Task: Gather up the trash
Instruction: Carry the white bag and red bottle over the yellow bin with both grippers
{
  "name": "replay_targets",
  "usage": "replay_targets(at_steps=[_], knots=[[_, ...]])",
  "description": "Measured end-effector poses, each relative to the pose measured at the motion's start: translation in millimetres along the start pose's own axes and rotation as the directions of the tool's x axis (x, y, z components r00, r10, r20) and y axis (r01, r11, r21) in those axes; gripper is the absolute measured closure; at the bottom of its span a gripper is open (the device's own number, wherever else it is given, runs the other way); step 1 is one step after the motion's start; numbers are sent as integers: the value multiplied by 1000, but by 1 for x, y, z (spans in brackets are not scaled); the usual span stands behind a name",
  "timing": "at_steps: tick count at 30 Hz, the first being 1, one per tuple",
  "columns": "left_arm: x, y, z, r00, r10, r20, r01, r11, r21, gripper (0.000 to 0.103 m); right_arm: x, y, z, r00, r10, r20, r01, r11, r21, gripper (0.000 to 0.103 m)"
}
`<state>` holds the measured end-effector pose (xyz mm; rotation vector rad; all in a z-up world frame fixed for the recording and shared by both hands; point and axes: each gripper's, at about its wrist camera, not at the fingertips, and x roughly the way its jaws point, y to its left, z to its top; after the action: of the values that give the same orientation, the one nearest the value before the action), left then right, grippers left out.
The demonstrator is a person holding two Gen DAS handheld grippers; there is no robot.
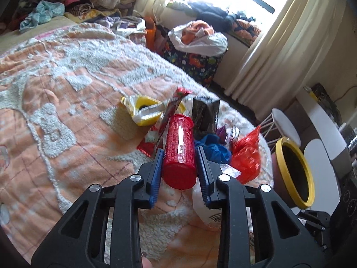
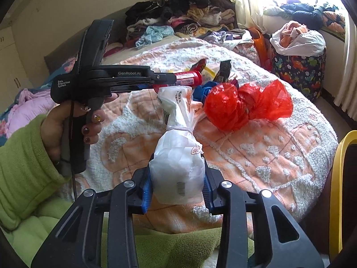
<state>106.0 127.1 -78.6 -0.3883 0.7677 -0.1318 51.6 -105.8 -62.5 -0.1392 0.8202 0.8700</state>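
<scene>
My left gripper (image 1: 179, 154) is shut on a red plastic bottle (image 1: 179, 151) and holds it above the bed; it also shows in the right wrist view (image 2: 188, 78) at the tip of the left gripper (image 2: 165, 79). My right gripper (image 2: 177, 172) is shut on a white plastic bag (image 2: 176, 154) tied with a band. Loose trash lies on the orange and white blanket (image 1: 67, 111): a yellow wrapper (image 1: 142, 111), a black packet (image 1: 205, 111), a blue bag (image 1: 214, 147), a red plastic bag (image 1: 245, 154) (image 2: 247, 105).
A bin with a yellow rim (image 1: 292, 172) stands beside the bed at the right; its rim shows in the right wrist view (image 2: 337, 178). A clothes pile (image 2: 178, 15) lies at the bed's far end. A dinosaur-print basket (image 2: 299, 67) stands by the window.
</scene>
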Motion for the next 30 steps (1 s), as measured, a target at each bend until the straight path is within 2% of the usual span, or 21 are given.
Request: replay_targets(at_steps=[8,14,20,30], knots=[[-29,-24,23,993,-14,115,13,1000,7,80,-38,-9,11,994,43,100,-47,998,33,70],[-42,-39,32,986,-32,161,31,999,7,80,-65,-21,18,984,29,176,-40,997,64,70],[-44,-56,32,985,-50,166,44,998,37,80,-88,-36,19,972,-3,236,-23,994,105,70],[-35,-89,29,985,-98,145,86,993,85,80,-110,-60,19,954,-80,289,28,984,177,70]])
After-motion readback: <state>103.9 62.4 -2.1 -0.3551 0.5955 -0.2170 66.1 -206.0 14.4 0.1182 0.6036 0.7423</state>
